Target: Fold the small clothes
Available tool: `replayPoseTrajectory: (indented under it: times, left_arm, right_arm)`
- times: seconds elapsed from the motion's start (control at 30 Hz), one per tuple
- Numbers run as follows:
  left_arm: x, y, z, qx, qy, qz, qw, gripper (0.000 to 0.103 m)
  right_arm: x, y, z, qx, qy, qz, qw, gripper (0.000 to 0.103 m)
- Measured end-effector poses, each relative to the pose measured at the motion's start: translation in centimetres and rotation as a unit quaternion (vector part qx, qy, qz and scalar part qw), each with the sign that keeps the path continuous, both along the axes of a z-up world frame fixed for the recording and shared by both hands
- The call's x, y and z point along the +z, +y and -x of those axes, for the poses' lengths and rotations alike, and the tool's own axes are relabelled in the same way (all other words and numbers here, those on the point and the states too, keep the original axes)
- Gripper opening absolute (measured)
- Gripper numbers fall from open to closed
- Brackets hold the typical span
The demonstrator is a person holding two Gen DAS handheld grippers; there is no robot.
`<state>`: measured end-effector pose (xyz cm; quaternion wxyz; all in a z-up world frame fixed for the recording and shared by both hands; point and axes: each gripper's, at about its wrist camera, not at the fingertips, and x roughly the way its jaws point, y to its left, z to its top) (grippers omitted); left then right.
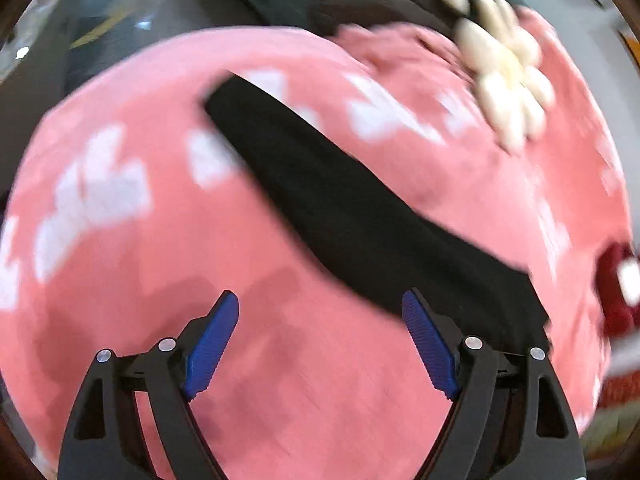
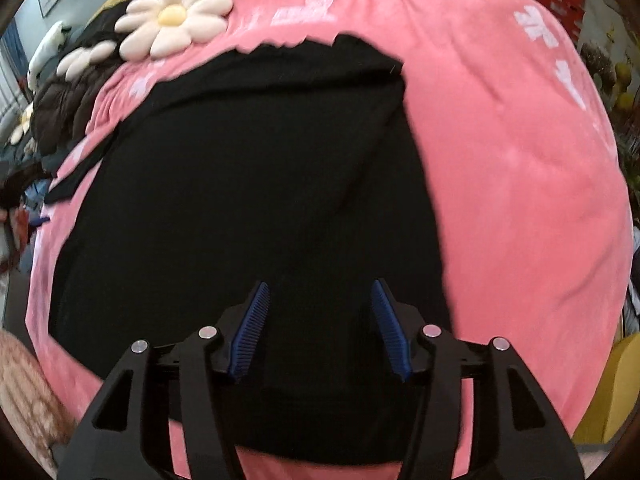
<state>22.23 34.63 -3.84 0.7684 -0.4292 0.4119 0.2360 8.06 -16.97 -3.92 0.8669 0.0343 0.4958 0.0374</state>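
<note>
I have both grippers hanging over a black garment (image 2: 248, 184) spread on a pink fleece blanket (image 2: 520, 184). The left gripper (image 1: 320, 340) has its jaws wide apart over bare blanket, nothing between the ribbed blue pads (image 1: 212, 344); a long black strip of the garment runs from far left to near right, ending just beside its right finger. The right gripper (image 2: 318, 330) sits above the near middle of the garment, jaws partly apart, and nothing is pinched between them.

The garment looks like thin, matte knit: light, limp and soft, so I expect it to drape and slide rather than hold a crease. I would take it at a hem or corner, pinching a single layer, since the plush blanket underneath could get caught too. The blanket is velvety with white printed shapes. At its far left edge lies a padded daisy cushion (image 2: 176, 18), cream petals round a yellow centre.
</note>
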Motion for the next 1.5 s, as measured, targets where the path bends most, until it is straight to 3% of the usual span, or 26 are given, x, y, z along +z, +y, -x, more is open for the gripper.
replayPoseTrajectory:
  times: [0.17,0.23,0.27,0.33,0.37,0.43,0.5,0.53,0.6,0.63,0.73,0.8,0.87,0.9,0.93,0.97,1.0,1.1,1.13,1.2,1.37,1.5]
  left_arm:
    - [-1.7,3.0,-2.0,0.009,0.014,0.009,0.9998,0.081]
    - [-2.7,3.6,-2.5,0.023,0.006,0.028,0.9993,0.073]
    - [-3.1,3.9,-2.5,0.030,0.004,0.035,0.9989,0.065]
    - [-3.8,4.6,-2.7,0.038,0.008,0.042,0.9983,0.015]
    - [-3.9,4.7,-3.0,0.035,0.016,0.040,0.9985,0.008]
    - [-2.6,4.6,-3.0,0.026,0.006,0.008,0.9996,0.003]
    - [0.6,3.2,-3.7,-0.006,-0.006,-0.064,0.9979,0.002]
    - [3.2,1.7,-4.2,-0.035,-0.026,-0.104,0.9936,0.002]
    - [7.3,-1.0,-5.3,-0.077,-0.063,-0.149,0.9839,0.002]
    - [9.5,-2.8,-5.7,-0.102,-0.084,-0.165,0.9773,0.002]
    - [16.4,-10.9,-7.1,-0.196,-0.157,-0.206,0.9456,0.002]
    - [19.9,-17.9,-7.7,-0.263,-0.197,-0.226,0.9170,0.003]
    - [21.2,-24.9,-8.5,-0.330,-0.211,-0.225,0.8922,0.007]
    - [21.0,-27.9,-8.5,-0.356,-0.209,-0.221,0.8836,0.023]
    - [20.1,-31.8,-8.5,-0.388,-0.195,-0.226,0.8719,0.062]
    - [19.1,-34.4,-8.2,-0.399,-0.182,-0.242,0.8656,0.077]
    - [17.8,-36.7,-7.7,-0.409,-0.172,-0.259,0.8579,0.080]
    - [12.3,-42.5,-4.6,-0.474,-0.120,-0.299,0.8197,0.080]
    - [10.5,-43.3,-3.3,-0.485,-0.102,-0.300,0.8152,0.080]
    - [7.8,-42.9,-1.2,-0.495,-0.080,-0.285,0.8169,0.080]
    - [3.0,-38.1,3.5,-0.477,-0.024,-0.227,0.8485,0.080]
    - [1.9,-33.9,5.8,-0.455,-0.019,-0.206,0.8661,0.080]
  right_arm:
    - [-0.9,2.9,1.2,0.010,0.024,-0.005,1.000,0.056]
    - [-0.8,3.7,1.3,0.015,0.025,-0.003,1.000,0.061]
    - [-0.8,4.1,1.3,0.017,0.024,-0.001,1.000,0.061]
    - [-0.7,4.6,1.2,0.020,0.024,0.002,1.000,0.062]
    - [-0.6,4.7,1.0,0.020,0.023,0.002,1.000,0.062]
    - [-0.5,4.6,0.8,0.018,0.021,0.000,1.000,0.062]
    - [-0.5,4.3,0.6,0.015,0.020,-0.004,1.000,0.062]
    - [-0.5,4.0,0.4,0.011,0.020,-0.010,1.000,0.062]
    - [-0.5,3.5,0.3,0.002,0.019,-0.020,1.000,0.062]
    - [-0.5,3.3,0.1,-0.001,0.017,-0.023,1.000,0.062]
    - [-0.5,2.4,0.0,-0.017,0.016,-0.029,0.999,0.062]
    - [-0.3,1.5,0.1,-0.029,0.014,-0.037,0.999,0.062]
    - [0.0,0.6,0.2,-0.038,0.012,-0.039,0.998,0.063]
    - [0.1,-0.1,0.3,-0.044,0.011,-0.038,0.998,0.063]
    - [0.2,-0.7,0.4,-0.049,0.011,-0.038,0.998,0.064]
    - [0.3,-1.4,0.5,-0.055,0.010,-0.039,0.998,0.064]
    - [0.3,-2.0,0.5,-0.059,0.009,-0.040,0.997,0.064]
    - [0.8,-4.6,0.5,-0.079,0.006,-0.047,0.996,0.065]
    - [0.9,-5.1,0.3,-0.083,0.005,-0.050,0.995,0.065]
    - [1.4,-6.4,-0.6,-0.086,0.002,-0.059,0.995,0.066]
    - [3.8,-7.5,-6.9,-0.074,-0.018,-0.102,0.992,0.066]
    - [5.7,-5.2,-14.5,-0.048,-0.035,-0.137,0.989,0.066]
